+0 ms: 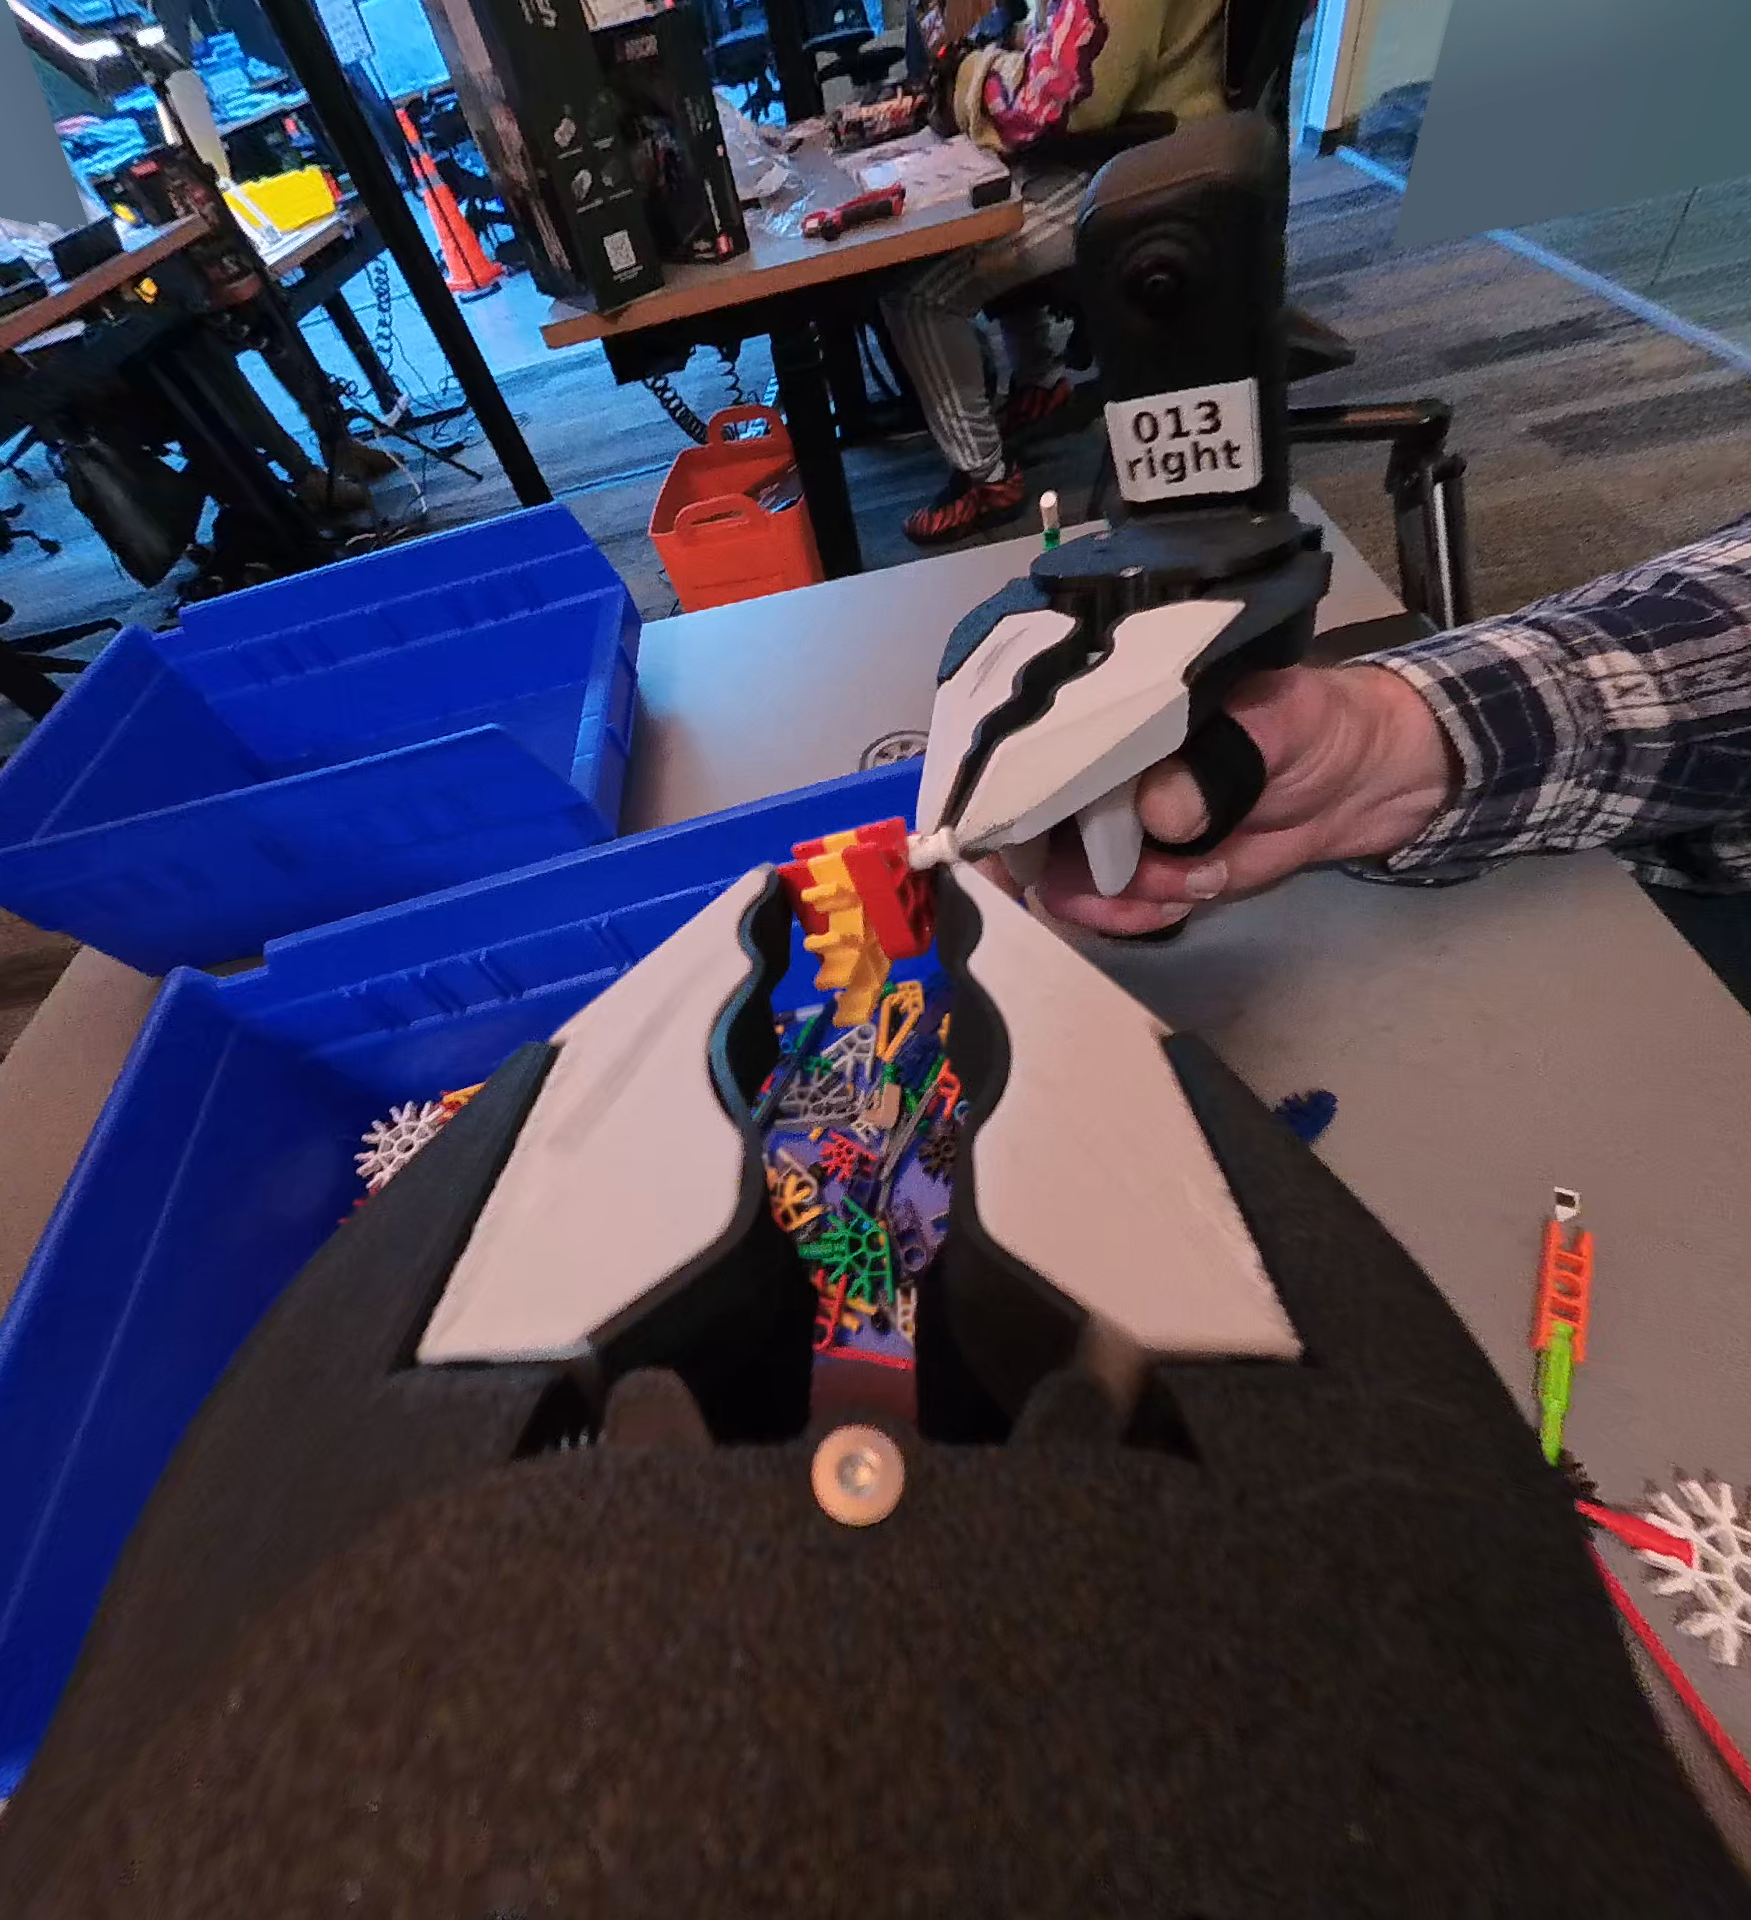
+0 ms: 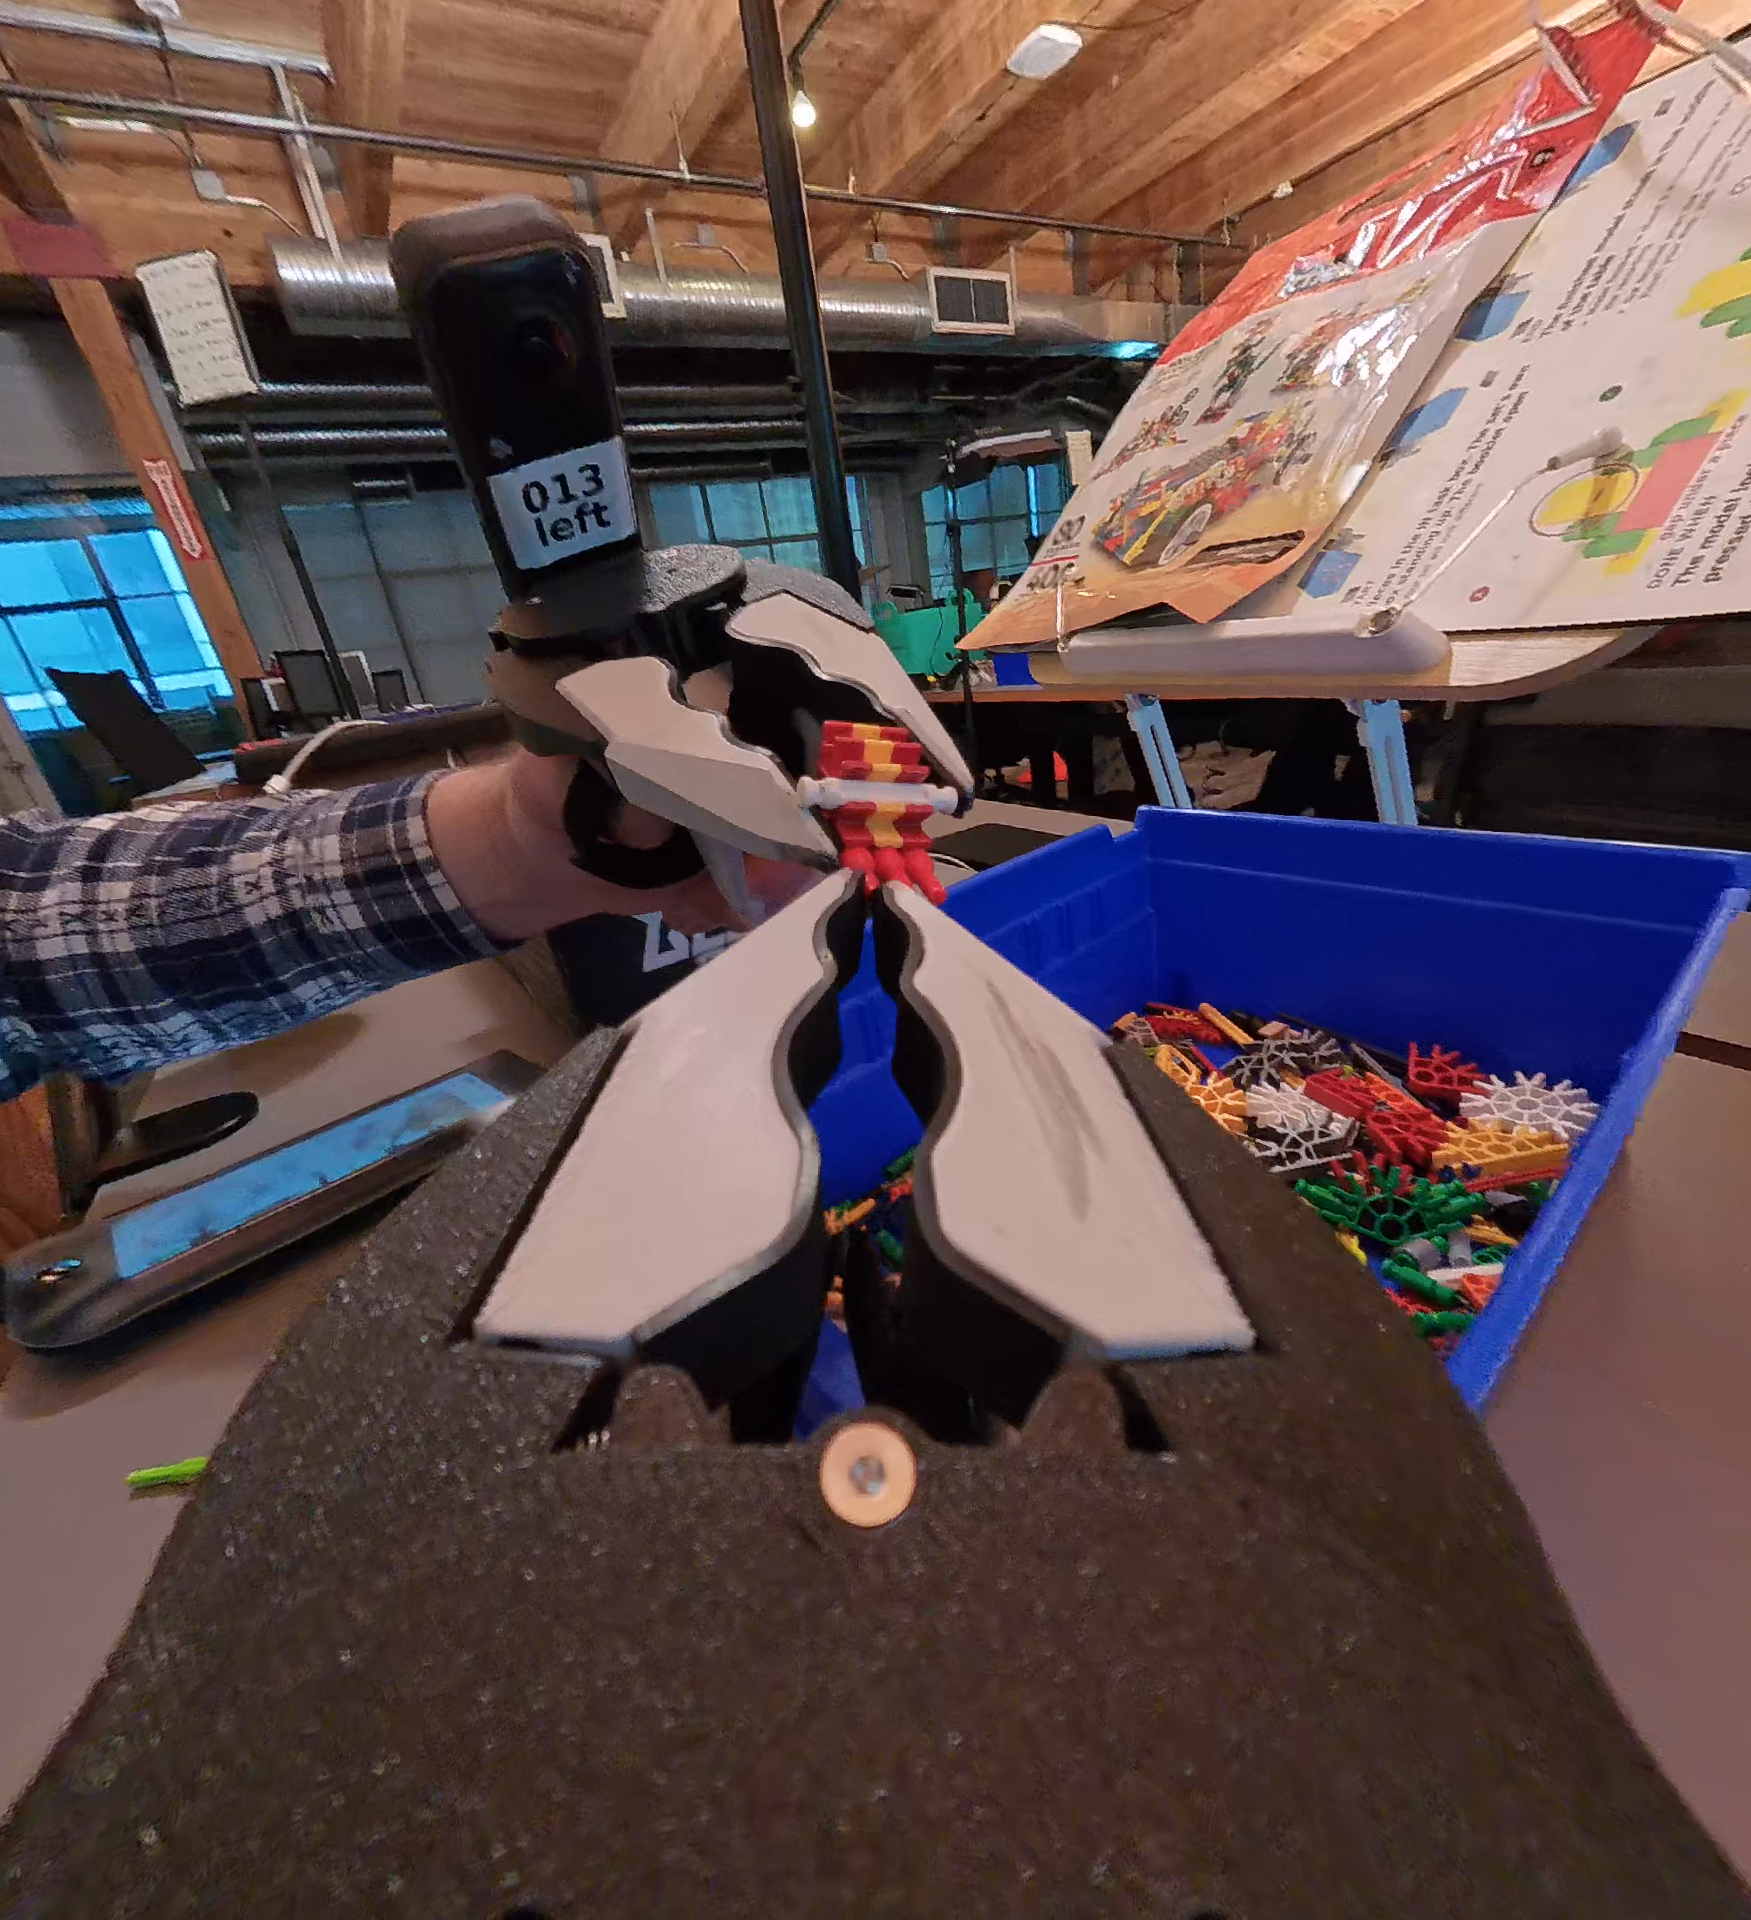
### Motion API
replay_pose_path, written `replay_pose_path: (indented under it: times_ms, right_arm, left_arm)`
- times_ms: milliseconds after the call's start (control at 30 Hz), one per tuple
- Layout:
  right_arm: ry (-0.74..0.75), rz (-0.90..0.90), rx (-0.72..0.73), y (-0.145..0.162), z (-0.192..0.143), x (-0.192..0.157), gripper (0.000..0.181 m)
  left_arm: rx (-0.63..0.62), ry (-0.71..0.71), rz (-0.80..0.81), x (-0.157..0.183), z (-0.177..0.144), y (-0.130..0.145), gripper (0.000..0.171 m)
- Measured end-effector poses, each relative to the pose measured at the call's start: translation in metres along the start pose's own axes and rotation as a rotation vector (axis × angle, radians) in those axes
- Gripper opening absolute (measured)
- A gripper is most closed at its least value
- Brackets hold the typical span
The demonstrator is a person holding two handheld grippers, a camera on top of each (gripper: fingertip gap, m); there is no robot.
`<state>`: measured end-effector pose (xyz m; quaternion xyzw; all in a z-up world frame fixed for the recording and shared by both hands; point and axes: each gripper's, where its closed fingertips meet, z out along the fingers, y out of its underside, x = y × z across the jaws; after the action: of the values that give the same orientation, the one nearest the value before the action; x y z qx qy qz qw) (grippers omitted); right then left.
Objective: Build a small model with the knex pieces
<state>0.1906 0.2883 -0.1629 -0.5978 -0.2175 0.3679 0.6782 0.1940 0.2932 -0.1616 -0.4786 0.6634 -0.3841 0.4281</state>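
Observation:
My left gripper (image 1: pixel 855 883) is shut on a stack of red and yellow connector pieces (image 1: pixel 855 904) and holds it above a blue bin (image 1: pixel 123 1299) full of mixed coloured construction pieces. A white rod (image 1: pixel 931 850) runs through the stack and sticks out on its right side. My right gripper (image 1: pixel 938 844) comes in from the upper right with its tips closed on that rod end. In the right wrist view, my right gripper (image 2: pixel 871 885) is nearly closed just below the stack (image 2: pixel 876 769), with the rod (image 2: pixel 876 798) lying crosswise and the left gripper (image 2: pixel 892 821) behind it.
A second blue bin (image 1: pixel 331 727) stands behind the first and looks empty. On the table to the right lie an orange-and-green piece (image 1: pixel 1562 1309), a white snowflake connector (image 1: pixel 1744 1579) and a red rod (image 1: pixel 1702 1704). A phone (image 2: pixel 258 1195) lies on the left. Instruction sheets (image 2: pixel 1370 416) stand on an easel behind the bin (image 2: pixel 1422 935). Both grippers' tips are close together, under 4 cm apart.

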Motion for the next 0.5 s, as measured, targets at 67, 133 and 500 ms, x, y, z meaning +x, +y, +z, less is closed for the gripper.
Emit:
replay_pose_path:
  times_ms: [67, 133, 500]
  right_arm:
    - [0.014, -0.005, -0.008, 0.0017, 0.0008, 0.0016, 0.0]
    - [0.023, -0.004, -0.01, 0.0022, 0.001, 0.0032, 0.0]
    - [0.014, -0.016, -0.025, 0.0059, 0.0012, 0.0007, 0.0]
  left_arm:
    - [-0.014, -0.019, 0.01, -0.0015, 0.0004, 0.002, 0.025]
    - [-0.019, -0.035, 0.011, -0.003, 0.0014, 0.0027, 0.025]
    - [-0.056, -0.022, 0.001, -0.0003, -0.0001, 0.0053, 0.026]
